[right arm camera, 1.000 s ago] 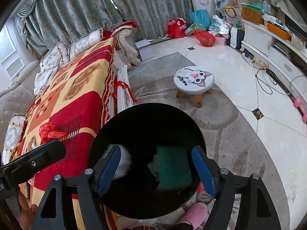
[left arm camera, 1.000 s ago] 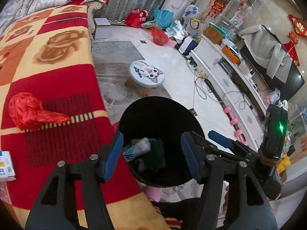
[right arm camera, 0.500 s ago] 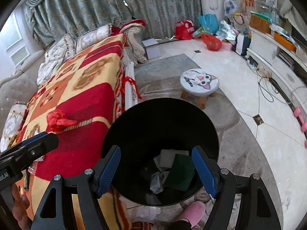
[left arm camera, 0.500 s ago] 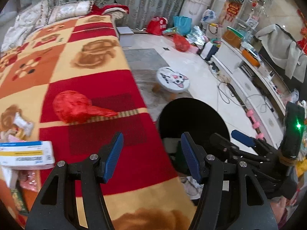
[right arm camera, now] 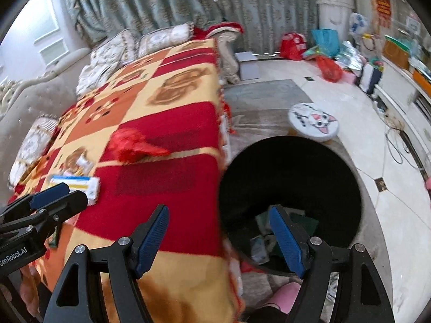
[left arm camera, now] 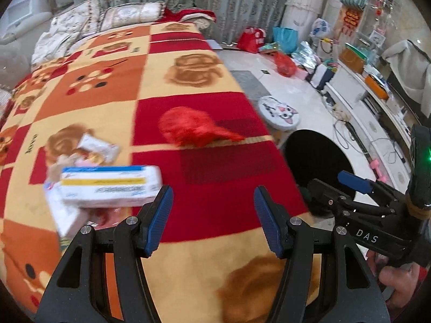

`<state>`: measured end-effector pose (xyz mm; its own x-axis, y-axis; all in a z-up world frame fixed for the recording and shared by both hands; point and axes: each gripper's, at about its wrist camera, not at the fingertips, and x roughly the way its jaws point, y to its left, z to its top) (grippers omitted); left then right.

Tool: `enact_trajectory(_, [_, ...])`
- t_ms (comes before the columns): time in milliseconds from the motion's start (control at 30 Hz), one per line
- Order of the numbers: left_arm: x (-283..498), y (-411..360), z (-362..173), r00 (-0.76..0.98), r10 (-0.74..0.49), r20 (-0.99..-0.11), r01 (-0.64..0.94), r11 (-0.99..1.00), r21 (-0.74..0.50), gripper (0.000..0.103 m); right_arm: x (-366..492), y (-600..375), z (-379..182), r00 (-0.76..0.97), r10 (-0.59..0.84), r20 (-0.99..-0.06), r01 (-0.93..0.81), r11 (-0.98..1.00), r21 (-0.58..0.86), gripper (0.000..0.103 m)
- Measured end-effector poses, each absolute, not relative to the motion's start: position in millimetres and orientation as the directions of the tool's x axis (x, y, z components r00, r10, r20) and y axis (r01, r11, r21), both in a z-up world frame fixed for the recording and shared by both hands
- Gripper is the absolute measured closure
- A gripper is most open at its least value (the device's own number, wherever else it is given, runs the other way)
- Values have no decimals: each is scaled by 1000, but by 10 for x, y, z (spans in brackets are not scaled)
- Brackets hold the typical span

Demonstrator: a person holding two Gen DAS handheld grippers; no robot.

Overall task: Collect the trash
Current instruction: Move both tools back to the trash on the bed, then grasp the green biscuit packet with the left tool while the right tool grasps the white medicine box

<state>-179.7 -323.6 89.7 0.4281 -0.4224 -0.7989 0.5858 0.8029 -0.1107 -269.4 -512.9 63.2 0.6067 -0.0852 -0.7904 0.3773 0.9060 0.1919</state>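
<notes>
Both claws spread, nothing between the pads — left gripper [left arm camera: 212,219] over the blanket [left arm camera: 215,188], right gripper [right arm camera: 218,239] straddling blanket edge and black bin [right arm camera: 291,167]. White box [left arm camera: 107,188] just ahead-left; red bag [left arm camera: 194,129] farther out.

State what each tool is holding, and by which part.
Nothing is held. The left tool and the right tool both stand open and empty above the blanket.
</notes>
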Motion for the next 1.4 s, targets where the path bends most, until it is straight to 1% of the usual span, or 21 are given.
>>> enact_trajectory(233, [-1677, -2524, 760, 456, -332, -826, 498, 864, -73, 42, -2456, -4652, 584, 598, -20, -801, 273, 945, 180, 28])
enact_trajectory(500, [-1495, -1751, 583, 470, -252, -846, 363, 929, -74, 42, -2162, -4202, 526, 580, 33, -814, 164, 974, 156, 28])
enact_trajectory(700, [-1423, -1537, 406, 453, -216, -865, 316, 946, -70, 42, -1881, -4024, 476, 559, 40, -828, 142, 979, 144, 28])
enact_trajectory(1067, [-1382, -1440, 290, 416, -228, -880, 310, 946, -98, 42, -887, -3780, 464, 568, 54, -821, 116, 983, 145, 28])
enact_trajectory(1133, [-1355, -1394, 288, 413, -232, -881, 302, 947, -108, 42, -733, -3728, 397, 554, 90, -827, 79, 984, 160, 28])
enact_trajectory(1233, [-1339, -1324, 296, 416, -235, -879, 294, 949, -115, 42, -668, -3664, 261, 472, 182, -862, -4, 979, 204, 28])
enact_trajectory(1400, [-1299, -1216, 297, 423, -234, -875, 275, 954, -122, 42, -1031, -3604, 189, 380, 263, -887, -82, 964, 251, 28])
